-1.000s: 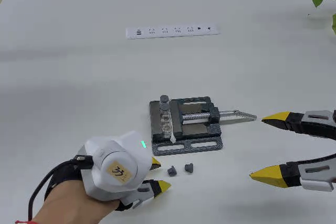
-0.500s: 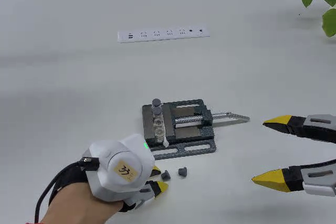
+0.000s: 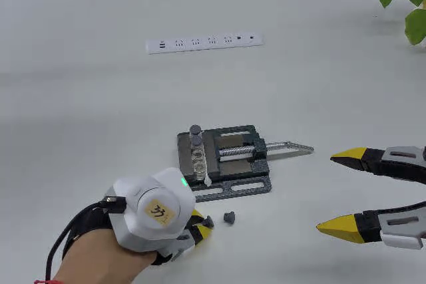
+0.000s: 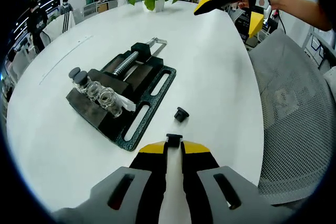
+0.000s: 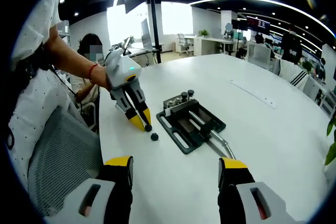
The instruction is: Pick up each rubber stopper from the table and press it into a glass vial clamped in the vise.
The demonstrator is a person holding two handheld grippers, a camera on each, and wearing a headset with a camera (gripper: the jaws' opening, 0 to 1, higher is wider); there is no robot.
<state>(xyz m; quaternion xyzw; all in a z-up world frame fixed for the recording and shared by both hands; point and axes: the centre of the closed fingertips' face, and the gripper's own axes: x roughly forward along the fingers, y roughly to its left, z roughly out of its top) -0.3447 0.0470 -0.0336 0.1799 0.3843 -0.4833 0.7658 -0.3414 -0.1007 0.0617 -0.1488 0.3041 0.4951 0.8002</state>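
- Counter (image 3: 100, 111): white, smooth surface carrying a black metal bench vise (image 3: 233, 164) near its middle, screw handle pointing towards the right gripper (image 3: 325, 193).
- Clear glass vials (image 3: 198, 157): upright in a row, clamped at the vise's left end. The two farthest from the person carry grey stoppers (image 3: 195, 130); in the left gripper view the nearer ones stand open-mouthed.
- Left gripper (image 3: 204, 228): low over the counter, just in front of the vise. Its yellow-tipped fingers (image 4: 152, 150) are drawn close together, pinching a small dark-grey rubber stopper (image 4: 174, 139) at their very tips. Whether that stopper is clear of the surface cannot be told.
- Second dark-grey rubber stopper (image 3: 229, 217): loose on the counter, just beside the pinched one, touching neither gripper.
- Right gripper: fingers spread wide with nothing between them, held well apart from the vise, to its right.
- White power strip (image 3: 205, 42): flat on the counter beyond the vise.
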